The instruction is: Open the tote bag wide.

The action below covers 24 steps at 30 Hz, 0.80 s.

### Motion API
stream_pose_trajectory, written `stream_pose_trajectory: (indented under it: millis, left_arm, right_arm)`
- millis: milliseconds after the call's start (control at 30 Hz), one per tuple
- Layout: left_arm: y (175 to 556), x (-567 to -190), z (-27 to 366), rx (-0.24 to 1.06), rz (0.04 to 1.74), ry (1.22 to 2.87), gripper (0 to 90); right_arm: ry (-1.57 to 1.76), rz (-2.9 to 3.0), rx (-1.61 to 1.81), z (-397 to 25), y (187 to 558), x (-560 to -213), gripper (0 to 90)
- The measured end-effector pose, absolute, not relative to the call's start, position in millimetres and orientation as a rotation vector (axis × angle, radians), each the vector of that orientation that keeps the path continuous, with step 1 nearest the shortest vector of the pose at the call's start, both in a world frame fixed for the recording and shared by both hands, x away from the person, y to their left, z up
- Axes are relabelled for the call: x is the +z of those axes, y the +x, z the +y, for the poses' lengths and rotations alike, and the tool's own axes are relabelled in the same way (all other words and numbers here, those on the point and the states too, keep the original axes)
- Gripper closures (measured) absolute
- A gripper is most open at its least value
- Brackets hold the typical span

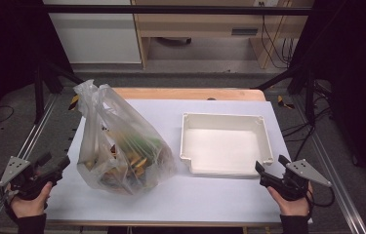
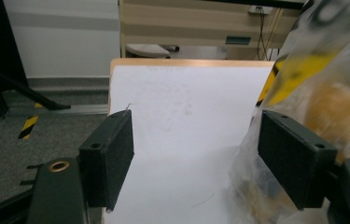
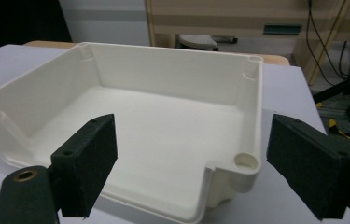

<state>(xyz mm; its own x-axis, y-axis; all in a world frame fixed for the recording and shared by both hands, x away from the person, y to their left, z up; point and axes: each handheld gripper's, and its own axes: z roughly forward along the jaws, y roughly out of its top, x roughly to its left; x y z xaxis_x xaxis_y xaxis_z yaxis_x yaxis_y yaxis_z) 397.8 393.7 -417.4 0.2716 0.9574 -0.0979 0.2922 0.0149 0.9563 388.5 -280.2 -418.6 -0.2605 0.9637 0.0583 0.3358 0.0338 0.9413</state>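
A clear plastic bag (image 1: 122,146) stuffed with yellow, green and brown items stands on the left half of the white table sheet (image 1: 219,200), its knotted handles up. An empty white tray (image 1: 222,146) lies to its right. My left gripper (image 1: 57,162) hovers open at the sheet's left edge, just left of the bag. In the left gripper view the bag (image 2: 322,84) bulges beside the right jaw, with nothing held by the left gripper (image 2: 196,154). My right gripper (image 1: 270,165) is open at the tray's near right corner. In the right gripper view the tray (image 3: 172,70) lies just ahead of the right gripper (image 3: 191,158).
The sheet covers a wooden table (image 1: 190,93). Metal rails (image 1: 34,136) run along both sides, with dark frame legs and cables beyond. Light wooden furniture (image 1: 195,24) stands behind the table. Bare sheet lies in front of the bag and tray.
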Motion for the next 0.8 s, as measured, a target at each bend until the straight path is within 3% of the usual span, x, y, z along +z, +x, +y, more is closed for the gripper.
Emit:
stream_pose_trajectory:
  millis: [800]
  left_arm:
    - [387.7, -368.9, 366.9, 0.717, 1.070, 1.458, 31.3]
  right_arm:
    - [1.193, 1.833, 1.373, -200.7, 406.3, -391.0, 26.0]
